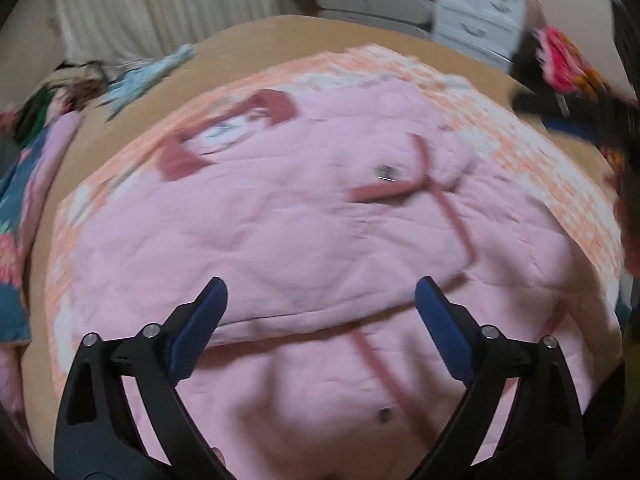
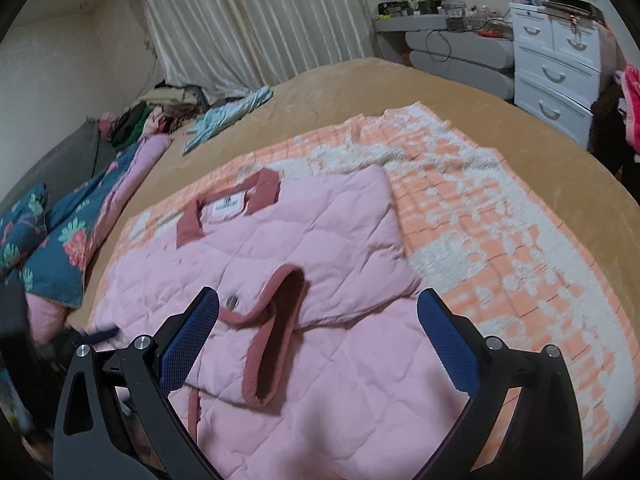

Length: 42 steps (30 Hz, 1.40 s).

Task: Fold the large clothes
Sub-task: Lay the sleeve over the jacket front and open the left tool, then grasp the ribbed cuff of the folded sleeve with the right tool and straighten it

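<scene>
Jacket: a pink quilted jacket (image 2: 320, 248) with dusty-red trim lay spread on the bed, its collar (image 2: 228, 210) turned toward the curtain (image 2: 256, 20) and a white label showing inside the neck.
Sleeve: one sleeve was folded across the jacket's front, its dark red cuff (image 2: 276, 336) gaping open just beside a silver snap (image 2: 231, 301).
Towel: an orange-and-white checked towel (image 2: 500, 220) lay under the jacket and reached well past it on the side toward the drawers.
Bed: a tan cover (image 2: 360, 92) carried both towel and jacket.
Left gripper: the left gripper (image 1: 320, 296) hung over the jacket's lower front, its jaws spread wide, with nothing between the blue pads (image 1: 200, 328); the view from it was smeared with motion.
Right gripper: the right gripper (image 2: 320, 304) stood over the folded sleeve, jaws wide apart, the cuff lying between them, and the pads did not press on it.
Quilt: a teal floral quilt (image 2: 60, 240) was bunched at the bed's edge, on the jacket's side away from the drawers.
Light blue cloth: a pale blue garment (image 2: 228, 116) lay near the bed's far edge, beyond the jacket's collar.
Drawers: a white chest of drawers (image 2: 556, 60) stood past the bed's far corner, well apart from the jacket.
</scene>
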Available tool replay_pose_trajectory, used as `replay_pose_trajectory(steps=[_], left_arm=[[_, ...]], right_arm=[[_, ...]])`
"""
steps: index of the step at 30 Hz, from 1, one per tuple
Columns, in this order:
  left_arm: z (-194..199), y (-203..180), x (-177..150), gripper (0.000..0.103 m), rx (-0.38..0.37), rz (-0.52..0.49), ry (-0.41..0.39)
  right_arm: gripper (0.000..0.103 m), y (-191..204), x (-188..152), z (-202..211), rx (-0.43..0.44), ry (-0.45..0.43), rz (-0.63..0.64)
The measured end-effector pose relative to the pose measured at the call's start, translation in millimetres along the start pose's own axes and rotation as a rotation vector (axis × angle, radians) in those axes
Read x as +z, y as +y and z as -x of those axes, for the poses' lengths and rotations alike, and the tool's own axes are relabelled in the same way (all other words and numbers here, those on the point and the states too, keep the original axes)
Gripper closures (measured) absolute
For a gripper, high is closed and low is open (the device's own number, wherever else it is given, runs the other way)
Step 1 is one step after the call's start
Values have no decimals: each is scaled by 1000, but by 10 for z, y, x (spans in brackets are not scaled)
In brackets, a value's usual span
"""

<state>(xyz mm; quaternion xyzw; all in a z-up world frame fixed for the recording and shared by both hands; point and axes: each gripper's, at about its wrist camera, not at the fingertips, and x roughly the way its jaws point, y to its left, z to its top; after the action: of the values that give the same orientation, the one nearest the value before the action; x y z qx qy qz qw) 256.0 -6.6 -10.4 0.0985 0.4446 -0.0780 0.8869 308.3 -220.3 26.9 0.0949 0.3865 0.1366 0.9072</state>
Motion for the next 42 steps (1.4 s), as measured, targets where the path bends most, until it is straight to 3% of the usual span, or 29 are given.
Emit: replay_pose_trajectory(steps=[6, 11, 20, 30, 32, 35, 36, 37, 39, 42], left_arm=[[163, 592, 0, 9, 77, 139, -27], [236, 1011, -39, 9, 86, 258, -43], [304, 1441, -125, 9, 125, 339, -69], [155, 1689, -231, 9, 136, 395, -41], [150, 1731, -239, 9, 134, 402, -46], [141, 1788, -243, 9, 140, 407, -48], [138, 1804, -247, 9, 142, 409, -45], [132, 1824, -247, 9, 145, 413, -42], [123, 1868, -245, 9, 144, 427, -40], [135, 1935, -225, 9, 152, 452, -51]], right_arm=[[4, 284, -166, -188, 20, 59, 51], [4, 424, -269, -329, 46, 100, 56], [4, 551, -454, -664, 60, 178, 54], [6, 575, -605, -982, 95, 232, 38], [11, 556, -617, -1023, 105, 232, 22], [37, 560, -594, -1035, 120, 228, 33], [65, 584, -576, -1028, 123, 222, 59], [78, 621, -532, -992, 138, 209, 97], [85, 696, -428, -900, 146, 174, 144], [88, 859, -206, -697, 153, 94, 238]])
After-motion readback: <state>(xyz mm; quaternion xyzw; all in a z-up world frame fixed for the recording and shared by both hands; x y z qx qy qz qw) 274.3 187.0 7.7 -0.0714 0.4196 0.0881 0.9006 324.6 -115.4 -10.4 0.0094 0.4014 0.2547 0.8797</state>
